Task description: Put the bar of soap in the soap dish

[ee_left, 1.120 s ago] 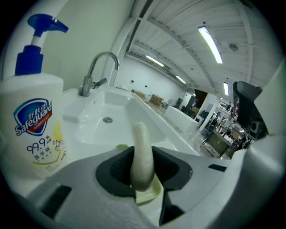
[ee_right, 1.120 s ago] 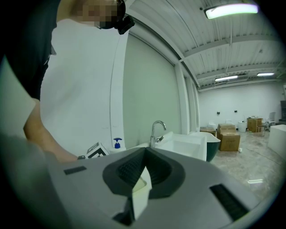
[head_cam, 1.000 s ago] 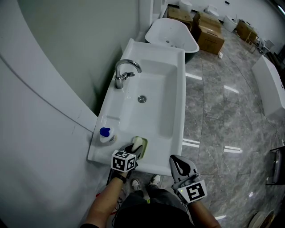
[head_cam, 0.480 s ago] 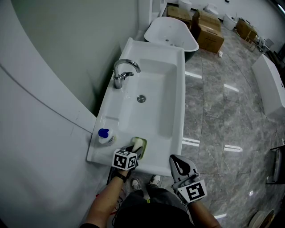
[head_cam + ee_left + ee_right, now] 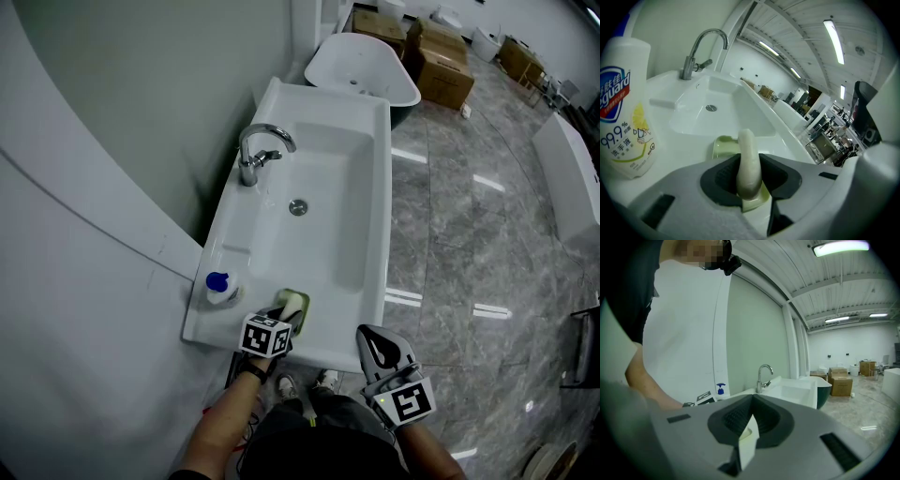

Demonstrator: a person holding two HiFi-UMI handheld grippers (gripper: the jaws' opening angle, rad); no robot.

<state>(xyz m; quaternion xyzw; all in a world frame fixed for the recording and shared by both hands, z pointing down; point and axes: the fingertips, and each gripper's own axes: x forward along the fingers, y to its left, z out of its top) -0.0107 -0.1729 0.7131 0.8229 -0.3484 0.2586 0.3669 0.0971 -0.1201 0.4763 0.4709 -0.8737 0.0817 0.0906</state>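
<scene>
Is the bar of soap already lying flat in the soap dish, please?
No, the left gripper grips the bar of soap on edge over the soap dish.

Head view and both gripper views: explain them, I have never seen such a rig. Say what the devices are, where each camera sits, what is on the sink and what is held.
No robot: a person holds a two-jaw tool in each hand. The head view comes from a camera on the person's head, looking down; each gripper view comes from a camera riding on that tool, looking along its jaws. On the sink stand a tap, a handwash bottle with a blue pump and a pale green soap dish. The left gripper has its jaws shut on the bar of soap, held on edge over the dish. The right gripper hangs off the sink's near edge, jaws together.
</scene>
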